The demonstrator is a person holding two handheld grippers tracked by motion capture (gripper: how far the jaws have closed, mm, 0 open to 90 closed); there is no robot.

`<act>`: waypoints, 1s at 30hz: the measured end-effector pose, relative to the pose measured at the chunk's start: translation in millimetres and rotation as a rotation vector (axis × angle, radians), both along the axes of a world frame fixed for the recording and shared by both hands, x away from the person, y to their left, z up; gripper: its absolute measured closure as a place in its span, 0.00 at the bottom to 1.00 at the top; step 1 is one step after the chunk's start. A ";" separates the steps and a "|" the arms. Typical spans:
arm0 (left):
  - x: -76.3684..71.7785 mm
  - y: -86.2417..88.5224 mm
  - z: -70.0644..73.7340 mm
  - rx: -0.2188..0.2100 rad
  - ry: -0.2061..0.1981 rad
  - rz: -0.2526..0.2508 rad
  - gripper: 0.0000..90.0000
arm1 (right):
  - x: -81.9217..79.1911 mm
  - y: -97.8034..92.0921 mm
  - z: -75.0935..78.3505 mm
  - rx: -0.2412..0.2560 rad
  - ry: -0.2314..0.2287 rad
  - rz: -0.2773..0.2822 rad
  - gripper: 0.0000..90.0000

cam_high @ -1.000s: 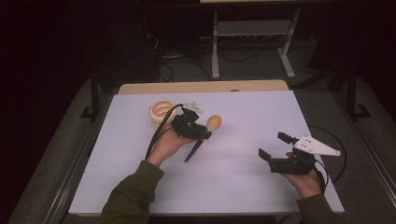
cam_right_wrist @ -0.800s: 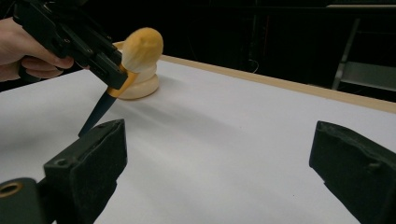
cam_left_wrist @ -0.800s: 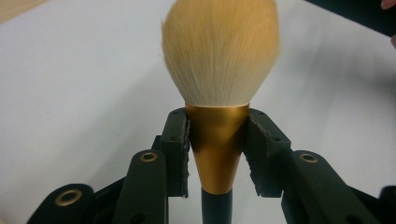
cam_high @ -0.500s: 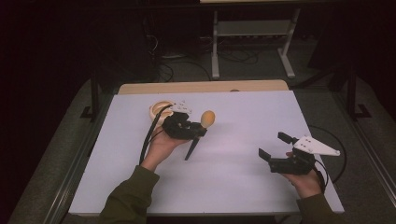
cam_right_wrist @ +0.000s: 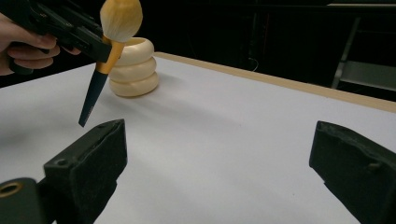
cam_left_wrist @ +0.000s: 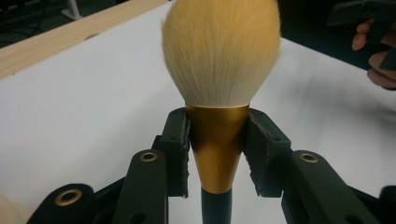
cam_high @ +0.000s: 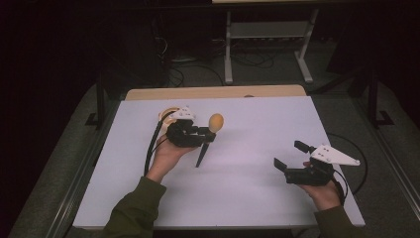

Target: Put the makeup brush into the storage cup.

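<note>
Left tool (cam_high: 205, 136): at centre-left of the high view, raised above the white desk (cam_high: 257, 198). Its jaws are pinched on the gold ferrule of a makeup brush (cam_left_wrist: 219, 88). In the left gripper view the ferrule sits between both pads, the cream bristle head fills the upper centre, and the black handle drops out at the bottom edge. In the right gripper view the brush (cam_right_wrist: 109, 51) hangs tilted at upper left, bristles up, pointed handle tip down and apparently clear of the desk.

Cream ribbed holder (cam_right_wrist: 133, 67): stands on the desk just behind the brush at upper left of the right gripper view. In the high view it is partly hidden behind the left tool.

Right tool (cam_high: 292, 157): at lower right of the high view, held by the right hand (cam_high: 324, 193). Its jaws are spread wide, with nothing between them.
</note>
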State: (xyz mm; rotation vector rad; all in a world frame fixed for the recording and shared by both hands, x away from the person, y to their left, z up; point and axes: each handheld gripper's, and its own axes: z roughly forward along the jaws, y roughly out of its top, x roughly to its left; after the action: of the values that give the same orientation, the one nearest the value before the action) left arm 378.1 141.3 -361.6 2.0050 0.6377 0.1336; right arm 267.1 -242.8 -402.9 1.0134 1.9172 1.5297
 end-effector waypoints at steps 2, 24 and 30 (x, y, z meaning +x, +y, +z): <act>0.0 2.0 0.4 -0.013 -0.005 0.002 0.70 | -0.1 0.4 0.1 0.001 0.000 0.000 0.04; -0.7 29.3 15.1 -0.125 -0.052 0.048 0.70 | -0.3 1.5 -0.1 -0.002 0.004 0.004 0.04; -1.7 34.3 19.5 -0.145 -0.067 0.057 0.70 | -0.3 1.5 -0.3 -0.002 0.005 0.003 0.04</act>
State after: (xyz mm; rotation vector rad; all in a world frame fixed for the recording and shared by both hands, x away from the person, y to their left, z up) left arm 376.4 175.6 -342.1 1.8360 0.6438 0.1822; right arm 266.8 -241.3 -403.1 1.0144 1.9239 1.5278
